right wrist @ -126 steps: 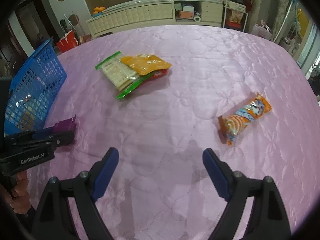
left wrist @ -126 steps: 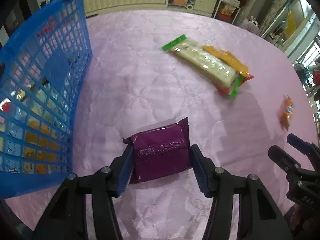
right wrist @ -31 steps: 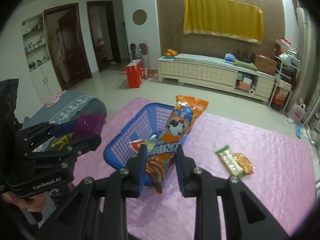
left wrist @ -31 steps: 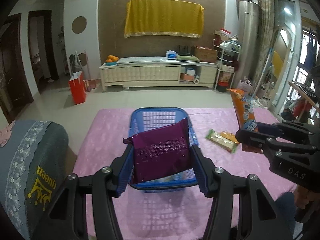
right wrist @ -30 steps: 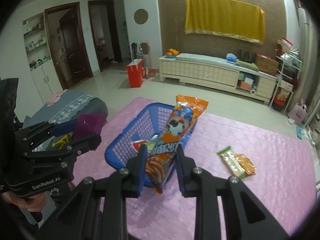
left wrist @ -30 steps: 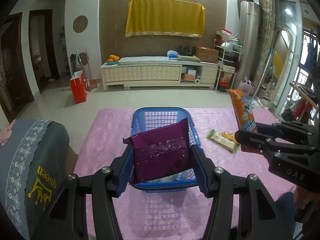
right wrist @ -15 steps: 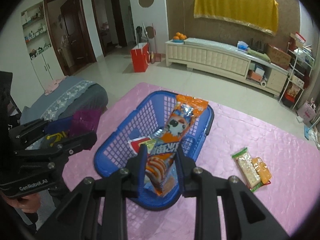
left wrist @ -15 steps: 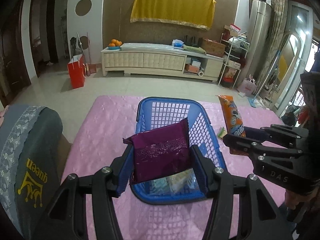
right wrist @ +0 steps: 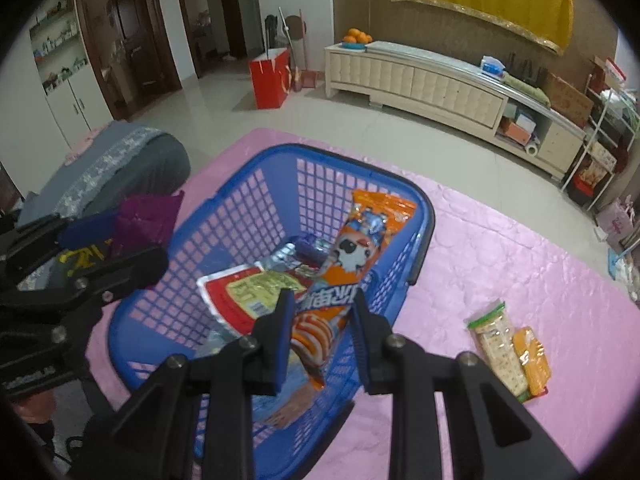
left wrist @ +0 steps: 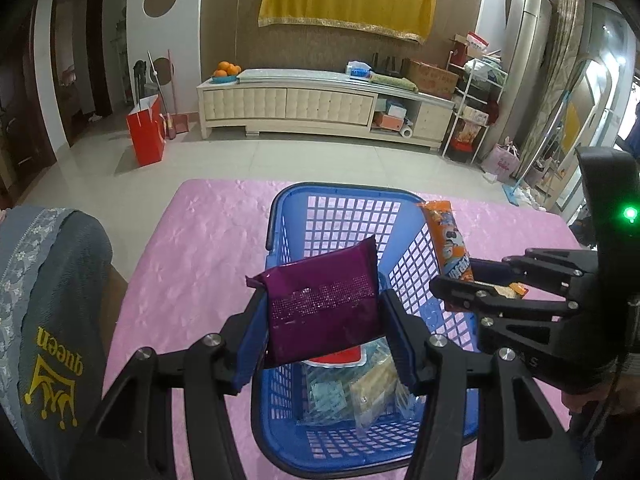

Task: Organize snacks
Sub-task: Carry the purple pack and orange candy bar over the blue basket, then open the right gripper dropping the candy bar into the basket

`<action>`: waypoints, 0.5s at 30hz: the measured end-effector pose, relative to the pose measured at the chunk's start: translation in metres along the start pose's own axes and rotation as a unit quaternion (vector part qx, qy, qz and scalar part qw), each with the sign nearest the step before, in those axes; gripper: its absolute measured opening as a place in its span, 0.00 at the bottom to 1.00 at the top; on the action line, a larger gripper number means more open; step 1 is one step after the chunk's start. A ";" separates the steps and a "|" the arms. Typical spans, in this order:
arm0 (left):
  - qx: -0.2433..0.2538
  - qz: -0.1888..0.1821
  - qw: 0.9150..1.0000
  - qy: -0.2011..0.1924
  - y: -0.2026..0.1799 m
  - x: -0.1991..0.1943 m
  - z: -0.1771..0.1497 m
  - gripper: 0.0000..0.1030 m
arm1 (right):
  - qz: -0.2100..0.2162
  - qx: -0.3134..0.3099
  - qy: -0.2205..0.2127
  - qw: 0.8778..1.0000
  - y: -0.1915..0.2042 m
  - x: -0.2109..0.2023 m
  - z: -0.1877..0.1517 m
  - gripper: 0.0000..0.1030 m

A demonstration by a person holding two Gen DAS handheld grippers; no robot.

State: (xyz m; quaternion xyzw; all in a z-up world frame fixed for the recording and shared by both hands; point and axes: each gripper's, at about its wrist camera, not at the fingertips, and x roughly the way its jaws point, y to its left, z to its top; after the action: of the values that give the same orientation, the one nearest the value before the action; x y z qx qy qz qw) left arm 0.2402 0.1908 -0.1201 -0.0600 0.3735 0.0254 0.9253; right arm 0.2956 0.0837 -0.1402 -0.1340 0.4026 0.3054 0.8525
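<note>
Both packs over the blue basket (left wrist: 276,216) rn: left gripper (left wrist: 322,342) clamps purple pack (left wrist: 320,304), right gripper (right wrist: 322,334) clamps orange pack (right wrist: 356,256). Next imo: lower & let go.

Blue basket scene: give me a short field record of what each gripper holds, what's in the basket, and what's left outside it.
left gripper: shut on purple packet, above the basket
right gripper: shut on orange packet, above the basket
blue basket: on pink cloth, several packets already inside
left outside: cracker pack and small orange pack, side by side on the cloth
</note>
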 end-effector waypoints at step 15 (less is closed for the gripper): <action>-0.007 0.001 1.000 0.009 0.004 0.004 -0.006 0.51 | -0.010 -0.022 0.019 1.000 -0.002 0.011 -0.003 0.88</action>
State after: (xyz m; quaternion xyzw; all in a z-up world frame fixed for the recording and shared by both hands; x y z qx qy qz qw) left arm 0.2384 0.1941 -0.1277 -0.0662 0.3817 0.0286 0.9215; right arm 0.3001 0.0849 -0.1505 -0.1628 0.4108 0.3028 0.8444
